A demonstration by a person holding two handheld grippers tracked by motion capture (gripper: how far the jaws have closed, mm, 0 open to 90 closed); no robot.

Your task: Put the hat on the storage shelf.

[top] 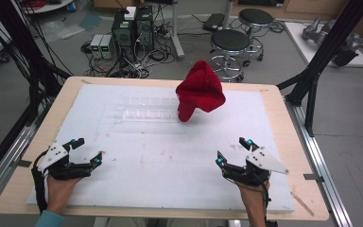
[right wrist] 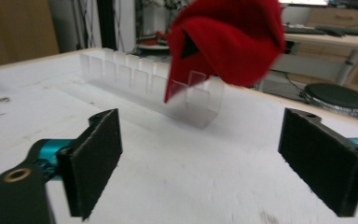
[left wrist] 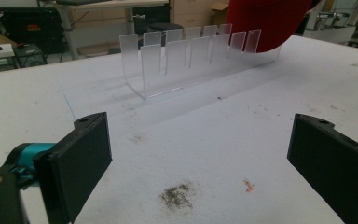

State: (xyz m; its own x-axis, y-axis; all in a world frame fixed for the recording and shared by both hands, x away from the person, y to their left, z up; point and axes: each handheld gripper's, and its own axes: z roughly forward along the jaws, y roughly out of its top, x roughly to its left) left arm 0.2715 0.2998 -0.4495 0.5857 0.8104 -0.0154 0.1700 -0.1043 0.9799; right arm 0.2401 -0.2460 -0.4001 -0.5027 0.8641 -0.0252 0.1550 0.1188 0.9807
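Observation:
A red cap (top: 200, 90) sits over the right end of a clear acrylic slotted rack (top: 144, 108) in the middle of the white board. The left gripper view shows the rack (left wrist: 191, 56) ahead with the cap (left wrist: 265, 23) at its far end. From the right gripper view, the cap (right wrist: 228, 37) hangs over the rack's (right wrist: 140, 79) near end. My left gripper (top: 88, 151) rests near the front left of the board, jaws wide apart and holding nothing (left wrist: 200, 163). At the front right, my right gripper (top: 233, 151) is also open with nothing in it (right wrist: 200, 158). Both are well short of the rack.
The white board (top: 170, 161) lies on a wooden table (top: 283, 118). A dark dirt smudge (left wrist: 177, 196) marks the board just ahead of the left gripper. Black frame posts (top: 312, 80) stand at the table's right and left. Stools (top: 230, 42) and computer towers (top: 132, 28) are on the floor beyond.

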